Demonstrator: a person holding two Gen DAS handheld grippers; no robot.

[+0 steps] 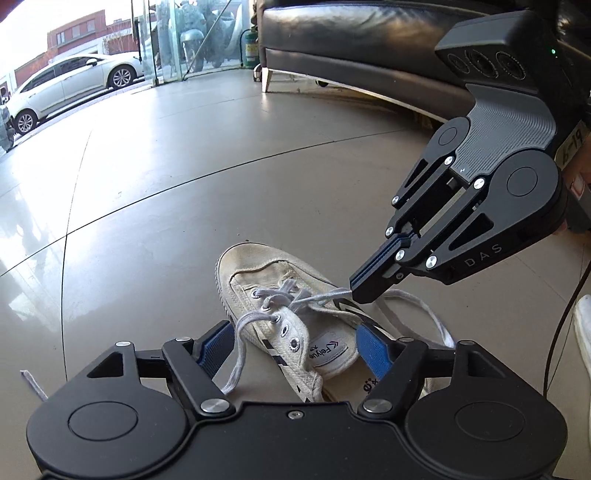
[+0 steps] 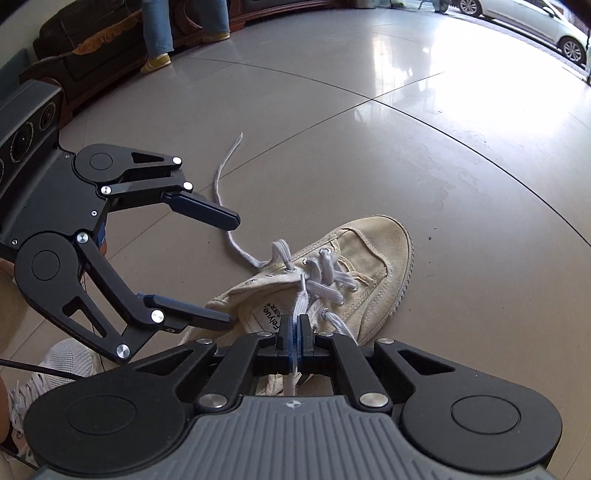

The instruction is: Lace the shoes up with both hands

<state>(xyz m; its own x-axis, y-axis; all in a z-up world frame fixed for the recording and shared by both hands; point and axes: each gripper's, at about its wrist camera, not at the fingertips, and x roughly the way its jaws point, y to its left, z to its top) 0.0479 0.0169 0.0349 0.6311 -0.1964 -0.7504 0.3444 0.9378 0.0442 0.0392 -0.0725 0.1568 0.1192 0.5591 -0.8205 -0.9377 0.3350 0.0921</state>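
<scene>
A worn white canvas shoe (image 1: pixel 258 280) (image 2: pixel 369 266) lies on the tiled floor, its lower eyelets laced. My right gripper (image 1: pixel 355 290) (image 2: pixel 295 332) is shut on one white lace end (image 1: pixel 325 295) just above the tongue; the lace runs taut from an eyelet into its pads. My left gripper (image 1: pixel 295 347) (image 2: pixel 229 269) stands open over the heel end, one finger on each side of the shoe opening. The other lace end (image 1: pixel 236 354) (image 2: pixel 221 177) trails loose across the floor, passing beside the left gripper's left pad (image 1: pixel 216 347), not pinched.
A black leather sofa (image 1: pixel 369 55) stands behind the shoe, with glass doors and a parked car (image 1: pixel 66 85) beyond. A person in jeans (image 2: pixel 159 33) stands by a brown sofa. A white sneaker (image 2: pixel 66 362) and a black cable (image 1: pixel 554 350) lie close by.
</scene>
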